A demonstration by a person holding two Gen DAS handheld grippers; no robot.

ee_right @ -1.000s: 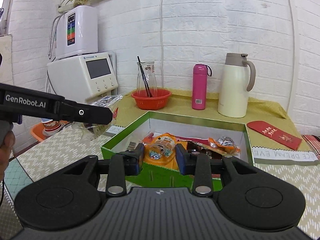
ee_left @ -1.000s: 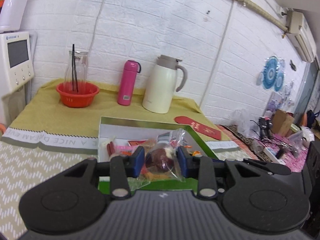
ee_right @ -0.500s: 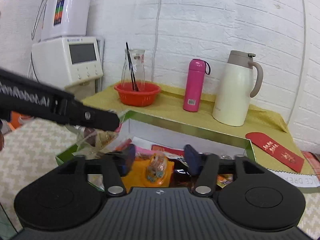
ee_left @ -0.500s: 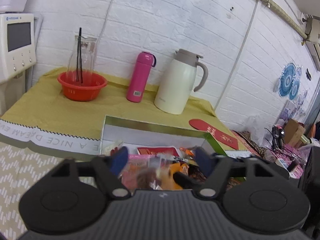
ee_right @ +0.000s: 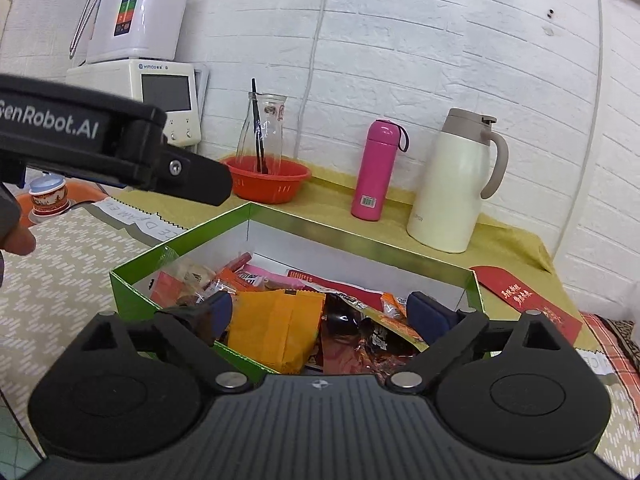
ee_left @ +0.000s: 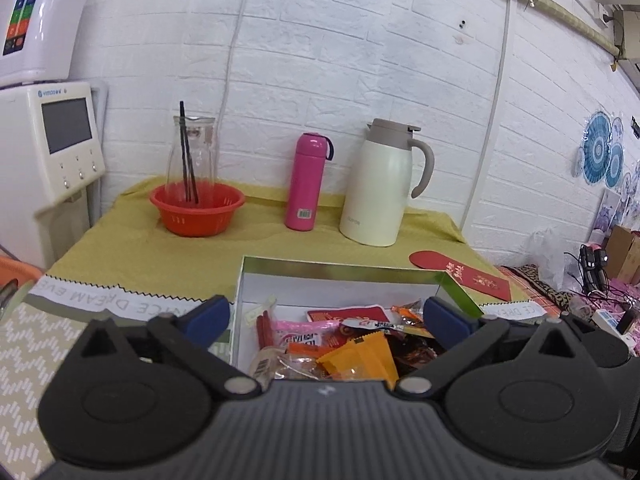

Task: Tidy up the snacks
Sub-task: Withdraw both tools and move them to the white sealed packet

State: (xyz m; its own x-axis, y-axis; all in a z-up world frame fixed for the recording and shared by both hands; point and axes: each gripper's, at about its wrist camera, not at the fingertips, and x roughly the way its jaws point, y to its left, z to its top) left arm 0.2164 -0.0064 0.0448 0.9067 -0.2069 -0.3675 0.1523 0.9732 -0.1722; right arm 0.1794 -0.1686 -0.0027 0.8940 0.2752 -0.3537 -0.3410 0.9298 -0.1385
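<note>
My left gripper [ee_left: 326,318] has just been opening and its blue-padded fingers [ee_left: 208,316] now stand spread wide with nothing between the pads; the snack packets lie loose below them in the green box [ee_left: 340,270]. My right gripper [ee_right: 320,312] is released the same way, its jaws having just spread, fingers [ee_right: 426,314] parted above the heap and pressing on nothing.

The snacks sit piled inside the box on the surface [ee_left: 132,252]. Nearest my right fingers is an orange packet [ee_right: 276,328]; beside it lies a dark red foil wrapper [ee_right: 352,344]. I judge all of these light, soft and crinkly, the foil likely slippery, and the contents possibly crushable. I would pinch a sealed edge or corner rather than the puffed middle, and lightly.

The left view looks straight in and shows the far white wall of the box, red sticks [ee_left: 264,330] near the left wall and a clear-wrapped packet [ee_left: 268,362] at the near edge. The right view alone shows the box's green outer corner, the left gripper's arm reaching in from the side, and a cup [ee_right: 48,196] off the surface's edge. A pink bottle [ee_left: 306,182], cream jug [ee_left: 380,188] and red envelope [ee_left: 460,276] stand beyond, well apart.
</note>
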